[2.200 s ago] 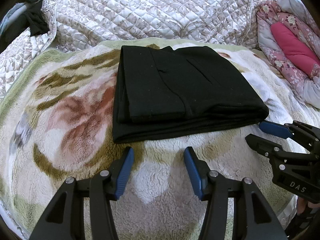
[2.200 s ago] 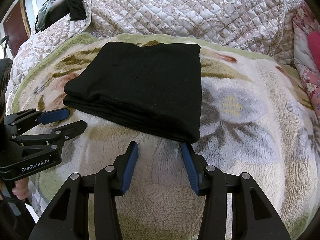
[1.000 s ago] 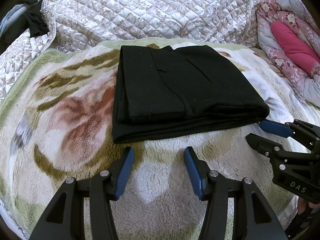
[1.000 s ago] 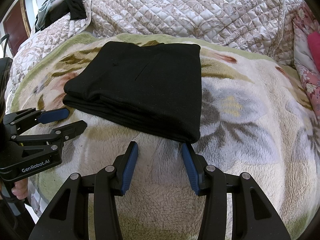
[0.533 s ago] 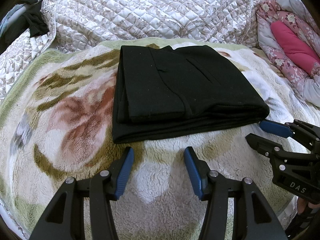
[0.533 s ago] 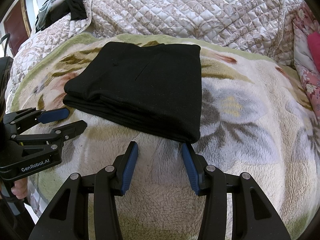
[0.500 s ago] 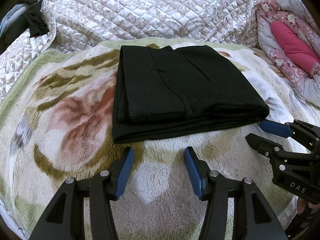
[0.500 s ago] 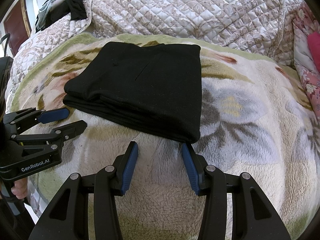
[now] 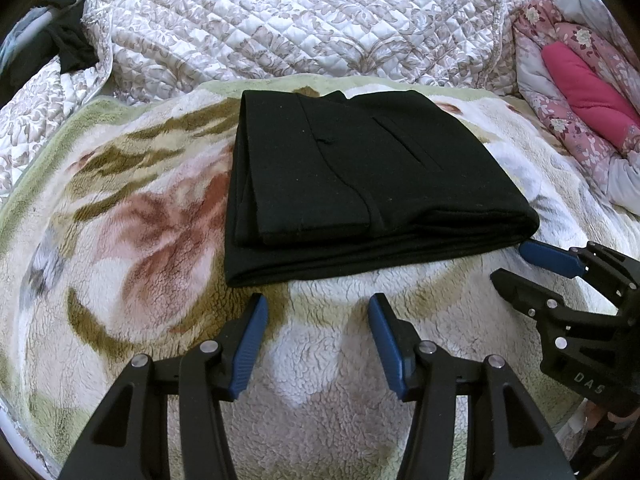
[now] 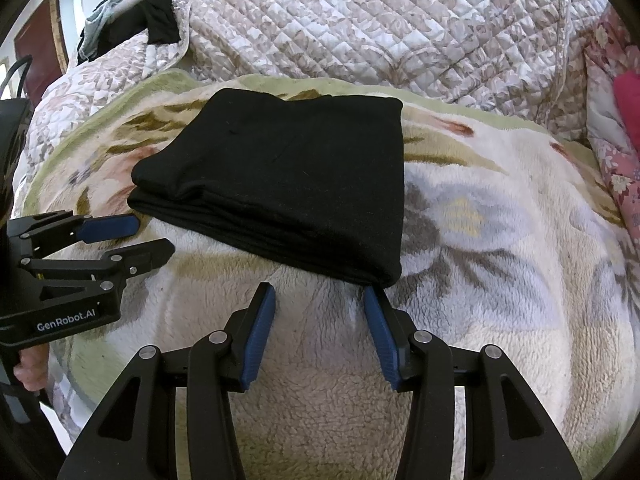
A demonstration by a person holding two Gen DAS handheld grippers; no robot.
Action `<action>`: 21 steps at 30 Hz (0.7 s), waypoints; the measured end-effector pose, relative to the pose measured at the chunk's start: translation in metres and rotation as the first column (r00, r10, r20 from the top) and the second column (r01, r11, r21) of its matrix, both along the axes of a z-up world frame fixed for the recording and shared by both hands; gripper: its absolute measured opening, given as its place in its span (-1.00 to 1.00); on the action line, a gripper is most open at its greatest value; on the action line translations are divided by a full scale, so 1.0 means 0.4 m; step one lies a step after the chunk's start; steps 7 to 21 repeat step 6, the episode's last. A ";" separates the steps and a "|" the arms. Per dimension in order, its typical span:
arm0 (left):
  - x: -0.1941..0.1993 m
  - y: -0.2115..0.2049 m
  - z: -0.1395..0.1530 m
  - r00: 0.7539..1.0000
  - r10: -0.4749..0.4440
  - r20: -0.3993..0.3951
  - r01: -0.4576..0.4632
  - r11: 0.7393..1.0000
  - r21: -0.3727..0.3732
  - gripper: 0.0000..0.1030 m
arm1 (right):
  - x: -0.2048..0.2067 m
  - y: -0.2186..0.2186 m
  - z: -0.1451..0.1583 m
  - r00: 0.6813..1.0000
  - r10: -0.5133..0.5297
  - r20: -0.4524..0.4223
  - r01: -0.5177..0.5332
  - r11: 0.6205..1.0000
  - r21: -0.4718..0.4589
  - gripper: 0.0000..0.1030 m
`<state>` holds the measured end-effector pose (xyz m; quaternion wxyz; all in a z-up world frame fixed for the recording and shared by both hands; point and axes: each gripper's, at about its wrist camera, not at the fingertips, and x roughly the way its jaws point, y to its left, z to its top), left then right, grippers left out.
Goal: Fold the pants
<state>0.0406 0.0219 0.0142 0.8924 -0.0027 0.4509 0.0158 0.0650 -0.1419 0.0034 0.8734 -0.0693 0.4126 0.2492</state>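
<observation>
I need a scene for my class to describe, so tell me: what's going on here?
A person holds a set of tongs in each hand over a bed. The black pants lie folded into a neat rectangle on the floral fleece blanket. The left tongs and right tongs are both open, hold nothing, and sit just short of the pants' near edge, not touching it. The folding looks finished.

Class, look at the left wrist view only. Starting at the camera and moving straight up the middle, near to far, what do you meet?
Left gripper, jaws open → fleece blanket → folded black pants → green blanket edge → quilted bedspread.
</observation>
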 end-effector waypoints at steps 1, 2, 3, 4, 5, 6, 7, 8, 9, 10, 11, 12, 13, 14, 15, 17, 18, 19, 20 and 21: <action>0.002 0.000 0.000 1.000 0.000 0.000 0.000 1.000 0.001 0.08 | -0.001 0.000 -0.002 1.000 0.001 0.012 -0.001 1.000 0.002 -0.07; 0.000 0.001 0.001 1.000 0.001 0.000 -0.001 1.000 -0.002 0.08 | -0.003 0.001 -0.003 1.000 0.001 0.020 -0.001 1.000 0.002 -0.07; 0.001 0.002 0.001 1.000 0.001 -0.001 -0.001 1.000 -0.004 0.08 | -0.008 0.001 -0.004 0.999 0.001 0.035 -0.001 1.000 0.003 -0.06; -0.001 0.005 0.000 1.000 0.002 -0.002 -0.002 1.000 -0.008 0.08 | -0.005 0.000 -0.006 0.999 0.001 0.044 -0.001 1.000 0.006 -0.06; -0.002 0.007 0.000 1.000 0.004 -0.003 -0.004 1.000 -0.012 0.08 | -0.014 0.000 -0.007 0.999 -0.001 0.048 0.000 1.000 0.008 -0.06; -0.004 0.010 -0.001 1.000 0.004 -0.003 -0.004 1.000 -0.012 0.08 | -0.014 0.000 -0.008 0.999 -0.002 0.050 0.001 1.000 0.012 -0.06; -0.004 0.010 -0.001 1.000 0.004 -0.003 -0.004 1.000 -0.012 0.08 | -0.014 0.000 -0.008 0.999 -0.002 0.050 0.001 1.000 0.012 -0.06; -0.004 0.010 -0.001 1.000 0.004 -0.003 -0.004 1.000 -0.012 0.08 | -0.014 0.000 -0.008 0.999 -0.002 0.050 0.001 1.000 0.012 -0.06; -0.004 0.010 -0.001 1.000 0.004 -0.003 -0.004 1.000 -0.012 0.08 | -0.014 0.000 -0.008 0.999 -0.002 0.050 0.001 1.000 0.012 -0.06; -0.004 0.010 -0.001 1.000 0.004 -0.003 -0.004 1.000 -0.012 0.08 | -0.014 0.000 -0.008 0.999 -0.002 0.050 0.001 1.000 0.012 -0.06; -0.004 0.010 -0.001 1.000 0.004 -0.003 -0.004 1.000 -0.012 0.08 | -0.014 0.000 -0.008 0.999 -0.002 0.050 0.001 1.000 0.012 -0.06; -0.004 0.010 -0.001 1.000 0.004 -0.003 -0.004 1.000 -0.012 0.08 | -0.014 0.000 -0.008 0.999 -0.002 0.050 0.001 1.000 0.012 -0.06; -0.004 0.010 -0.001 1.000 0.004 -0.003 -0.004 1.000 -0.012 0.08 | -0.014 0.000 -0.008 0.999 -0.002 0.050 0.001 1.000 0.012 -0.06; -0.004 0.010 -0.001 1.000 0.004 -0.003 -0.004 1.000 -0.012 0.08 | -0.014 0.000 -0.008 0.999 -0.002 0.050 0.001 1.000 0.012 -0.06; -0.004 0.010 -0.001 1.000 0.004 -0.003 -0.004 1.000 -0.012 0.08 | -0.014 0.000 -0.008 0.999 -0.002 0.050 0.001 1.000 0.012 -0.06; -0.004 0.010 -0.001 1.000 0.004 -0.003 -0.004 1.000 -0.012 0.08 | -0.014 0.000 -0.008 0.999 -0.002 0.050 0.001 1.000 0.012 -0.06; -0.004 0.010 -0.001 1.000 0.004 -0.003 -0.004 1.000 -0.012 0.08 | -0.014 0.000 -0.008 0.999 -0.002 0.050 0.001 1.000 0.012 -0.06; -0.004 0.010 -0.001 1.000 0.004 -0.003 -0.004 1.000 -0.012 0.08 | -0.014 0.000 -0.008 0.999 -0.002 0.050 0.001 1.000 0.012 -0.06; -0.004 0.010 -0.001 1.000 0.004 -0.003 -0.004 1.000 -0.012 0.08 | -0.014 0.000 -0.008 0.999 -0.002 0.050 0.001 1.000 0.012 -0.06; -0.004 0.010 -0.001 1.000 0.004 -0.003 -0.004 1.000 -0.012 0.08 | -0.014 0.000 -0.008 0.999 -0.002 0.050 0.001 1.000 0.012 -0.06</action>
